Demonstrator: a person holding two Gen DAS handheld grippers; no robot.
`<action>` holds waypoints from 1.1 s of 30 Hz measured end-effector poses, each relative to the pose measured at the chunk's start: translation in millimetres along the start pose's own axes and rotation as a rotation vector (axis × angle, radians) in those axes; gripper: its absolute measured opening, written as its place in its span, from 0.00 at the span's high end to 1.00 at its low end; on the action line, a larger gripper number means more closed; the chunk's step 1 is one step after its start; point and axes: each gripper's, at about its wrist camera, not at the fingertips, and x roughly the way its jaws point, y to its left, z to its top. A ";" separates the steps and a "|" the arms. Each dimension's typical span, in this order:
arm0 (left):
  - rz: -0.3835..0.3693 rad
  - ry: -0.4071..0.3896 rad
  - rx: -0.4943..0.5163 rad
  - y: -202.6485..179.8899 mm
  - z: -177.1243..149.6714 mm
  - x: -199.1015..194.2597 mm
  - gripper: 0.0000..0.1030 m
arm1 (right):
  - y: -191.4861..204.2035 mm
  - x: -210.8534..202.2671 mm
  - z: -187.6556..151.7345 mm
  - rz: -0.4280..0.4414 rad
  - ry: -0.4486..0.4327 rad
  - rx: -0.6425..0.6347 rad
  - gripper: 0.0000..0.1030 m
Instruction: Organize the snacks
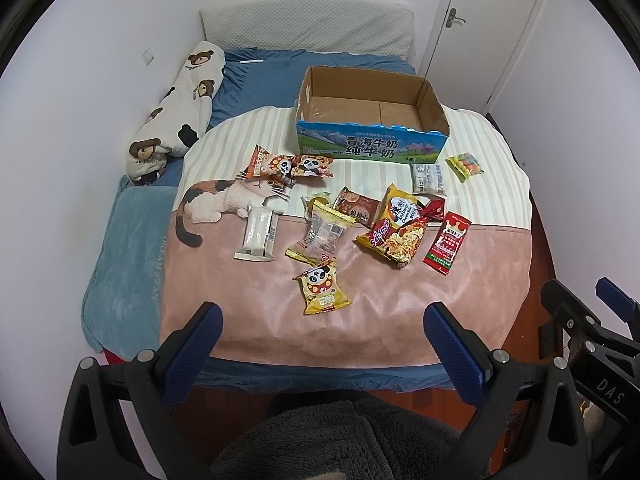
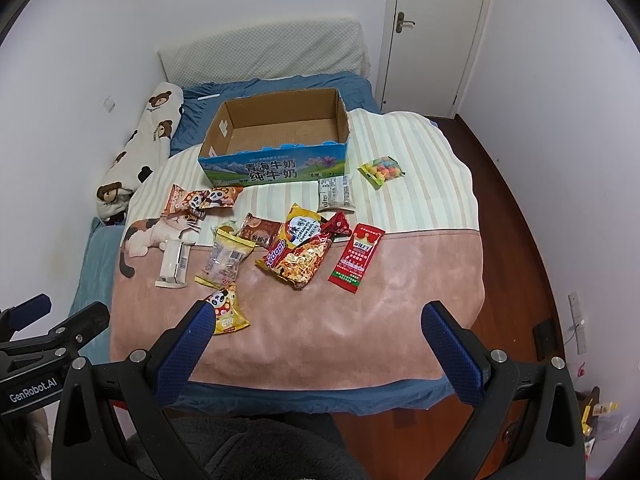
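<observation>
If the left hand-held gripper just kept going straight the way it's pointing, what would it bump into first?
Probably the yellow panda snack packet, which lies nearest ahead between the open fingers of the left hand-held gripper, on the pink blanket. Depth is hard to judge through the fisheye.

A home bedroom, seemingly: a bed [image 1: 256, 76] with bear-print pillow [image 1: 176, 108] beside a door [image 1: 488, 20].

Near pink strip of blanket [image 1: 400, 320] bare; my approach from foot of bed unobstructed. Yellow panda packet [image 1: 322, 288] nearest obstacle, left of centre. Noodle pack [image 1: 394, 230] and red sachet [image 1: 446, 244] crowd mid-bed. Milk carton box [image 1: 370, 120] open-topped, entry from above free. Bear bolster [image 1: 176, 112] lines left wall.
</observation>
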 end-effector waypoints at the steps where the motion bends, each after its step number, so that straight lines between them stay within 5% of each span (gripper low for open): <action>1: 0.000 0.000 0.000 0.1 -0.2 -0.1 0.00 | 0.3 0.9 0.6 0.000 -0.001 -0.001 0.00; 22: 0.022 -0.023 -0.034 16.2 8.3 18.8 0.00 | 1.1 18.6 3.4 0.028 0.005 0.028 0.00; 27: 0.108 -0.041 -0.057 25.7 27.4 66.1 0.00 | -5.9 75.3 23.5 0.046 0.064 0.097 0.00; 33: 0.183 0.016 -0.050 39.1 51.8 151.2 0.00 | -6.2 193.4 47.0 0.063 0.200 0.200 0.00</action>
